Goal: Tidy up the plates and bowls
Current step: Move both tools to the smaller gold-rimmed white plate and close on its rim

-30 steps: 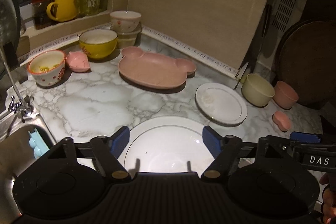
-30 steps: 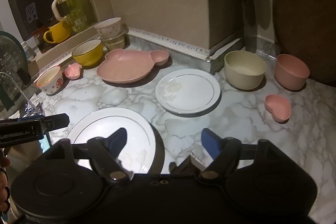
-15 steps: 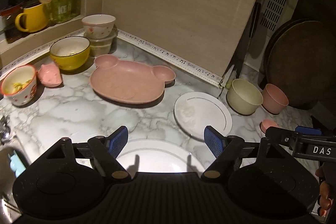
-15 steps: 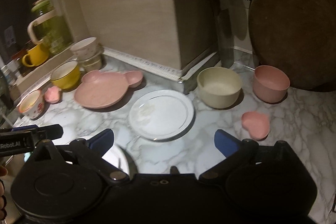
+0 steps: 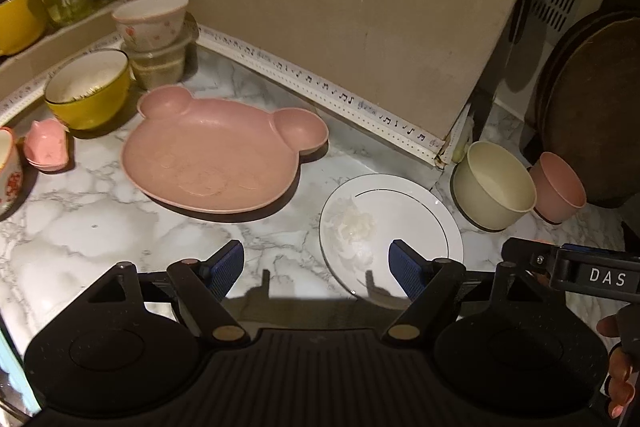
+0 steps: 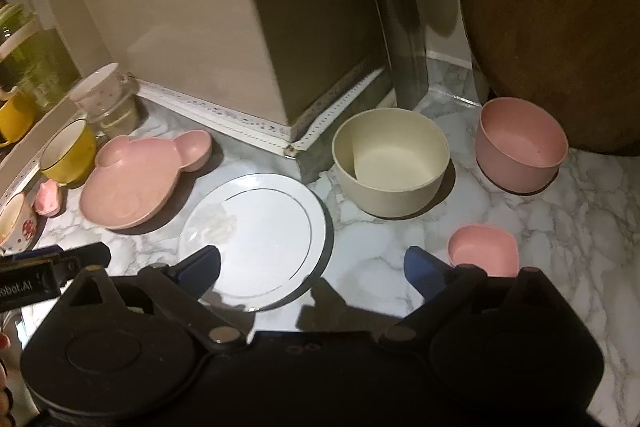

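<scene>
Left gripper: we see our left gripper [image 5: 316,269] with its blue pads spread apart and nothing between them, hanging over the marble countertop [image 5: 80,227] just left of the small white plate.
Right gripper: our right gripper [image 6: 314,267] has just been closing a little from its widest spread; its jaws stand released and empty, the left pad over the near rim of the small white plate.
Small white plate: the round white ceramic plate with a thin dark ring [image 6: 260,235] lies flat on the marble, smeared with some pale residue, between the pink bear-shaped plate [image 5: 216,151] and the cream round bowl [image 6: 390,163].
Bowls: the pink round bowl [image 6: 520,145] stands beside the cream one, apart from it; a small pink dish [image 6: 482,251] lies nearer us. A yellow bowl [image 5: 88,87] and a stacked floral bowl [image 5: 150,21] sit at the far left.
Step in hand: we judge that we are approaching the small white plate, with nothing gathered yet.
Next move: we reckon one gripper must come down to the plate's rim, slip a pad under the edge, and pinch firmly, since the plate lies flat and looks slick.
</scene>
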{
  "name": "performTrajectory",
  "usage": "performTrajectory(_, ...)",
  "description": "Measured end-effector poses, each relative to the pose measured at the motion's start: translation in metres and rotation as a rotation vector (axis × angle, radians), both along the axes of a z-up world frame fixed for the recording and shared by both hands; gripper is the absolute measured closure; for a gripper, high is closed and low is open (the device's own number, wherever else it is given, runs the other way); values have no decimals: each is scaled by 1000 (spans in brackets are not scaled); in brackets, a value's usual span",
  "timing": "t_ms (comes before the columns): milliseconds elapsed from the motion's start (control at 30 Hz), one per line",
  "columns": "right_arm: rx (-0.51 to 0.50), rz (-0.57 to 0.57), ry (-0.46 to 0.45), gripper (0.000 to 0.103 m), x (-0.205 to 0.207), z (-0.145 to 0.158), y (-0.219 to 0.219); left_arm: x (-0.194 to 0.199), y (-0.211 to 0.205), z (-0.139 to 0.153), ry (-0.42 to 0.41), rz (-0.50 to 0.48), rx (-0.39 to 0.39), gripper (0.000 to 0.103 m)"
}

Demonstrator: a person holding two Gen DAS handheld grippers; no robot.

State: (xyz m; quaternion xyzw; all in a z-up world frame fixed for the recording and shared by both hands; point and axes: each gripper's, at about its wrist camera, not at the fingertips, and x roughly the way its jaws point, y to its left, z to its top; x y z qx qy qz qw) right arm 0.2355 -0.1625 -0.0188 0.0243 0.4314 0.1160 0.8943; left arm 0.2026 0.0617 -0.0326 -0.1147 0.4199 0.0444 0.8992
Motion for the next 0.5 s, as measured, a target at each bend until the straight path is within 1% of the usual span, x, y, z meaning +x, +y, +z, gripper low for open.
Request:
performTrajectory(233,20,-10,70,13,36,-19,1,31,0,-20,50,10,-45,24)
performTrajectory(500,60,10,161,25,63,-42,2,56,2,-36,90,17,-90,24)
